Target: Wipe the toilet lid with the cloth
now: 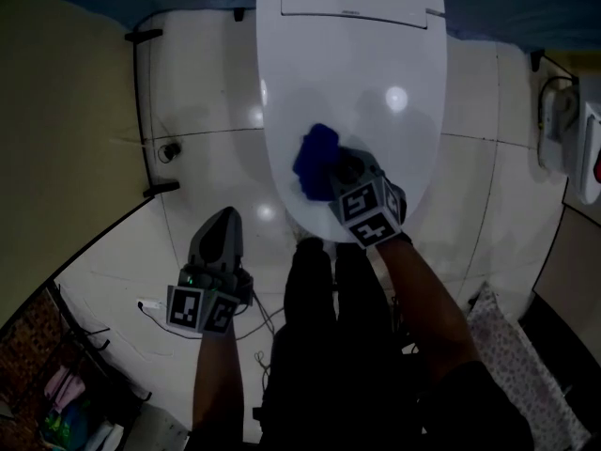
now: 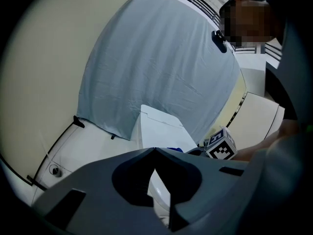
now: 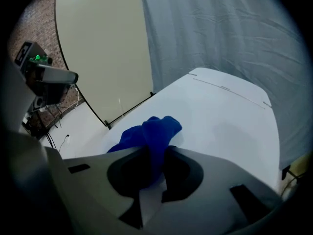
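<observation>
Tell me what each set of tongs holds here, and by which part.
The right tongs are shut on the blue cloth, pinching a bunched fold at its near end; the rest lies on the toilet lid. The left tongs are shut, holding nothing.

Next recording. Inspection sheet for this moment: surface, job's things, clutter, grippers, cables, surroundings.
Surface: toilet lid closed, white, glossy.
Job's things: blue cloth bunched on the lid's front half.
Clutter: nothing seen on the lid.
Grippers: right hand-held gripper shut on the cloth, over the lid; left hand-held gripper shut, empty, over the floor beside the toilet.
Cables: white cable on the floor near the left hand-held gripper.
Surroundings: tiled floor, grey curtain behind the toilet, beige wall at left.
</observation>
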The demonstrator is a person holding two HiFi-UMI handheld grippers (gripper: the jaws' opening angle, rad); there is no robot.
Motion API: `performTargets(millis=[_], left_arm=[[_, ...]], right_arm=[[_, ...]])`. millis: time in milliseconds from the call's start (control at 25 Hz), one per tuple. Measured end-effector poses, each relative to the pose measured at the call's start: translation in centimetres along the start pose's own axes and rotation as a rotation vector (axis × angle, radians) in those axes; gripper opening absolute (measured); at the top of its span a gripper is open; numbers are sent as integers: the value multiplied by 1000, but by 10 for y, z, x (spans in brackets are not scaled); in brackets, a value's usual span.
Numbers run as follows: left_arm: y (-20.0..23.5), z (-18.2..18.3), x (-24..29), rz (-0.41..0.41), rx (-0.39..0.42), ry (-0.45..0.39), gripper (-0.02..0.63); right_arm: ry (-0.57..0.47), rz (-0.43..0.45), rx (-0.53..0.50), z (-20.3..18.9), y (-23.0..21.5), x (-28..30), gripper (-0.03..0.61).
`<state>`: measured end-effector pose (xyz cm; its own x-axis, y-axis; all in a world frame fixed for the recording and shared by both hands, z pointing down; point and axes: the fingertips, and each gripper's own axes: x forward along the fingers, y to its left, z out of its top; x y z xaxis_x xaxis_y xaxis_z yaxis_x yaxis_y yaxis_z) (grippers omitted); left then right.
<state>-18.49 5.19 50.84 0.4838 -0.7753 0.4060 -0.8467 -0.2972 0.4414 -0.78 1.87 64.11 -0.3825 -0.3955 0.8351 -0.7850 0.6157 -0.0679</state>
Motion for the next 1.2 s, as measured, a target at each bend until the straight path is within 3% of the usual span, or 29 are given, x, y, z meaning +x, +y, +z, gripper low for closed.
performTargets(millis=[240,440,680,1200], left_arm=[[-18,4,11,25,33,-32,-12],[-36,-26,10,2,30,33,-11],[-54,-39,18,3,36,54,-11],[-80,-48,22,-9,51,56,-11]], right_arm=[[6,-54,0,-39,-40,-28,55],[15,-112,71,-85,-75,-52,55],[14,-179,126,-124,-113,-80,55],[58,-303,185,-175,-158,-114,54]])
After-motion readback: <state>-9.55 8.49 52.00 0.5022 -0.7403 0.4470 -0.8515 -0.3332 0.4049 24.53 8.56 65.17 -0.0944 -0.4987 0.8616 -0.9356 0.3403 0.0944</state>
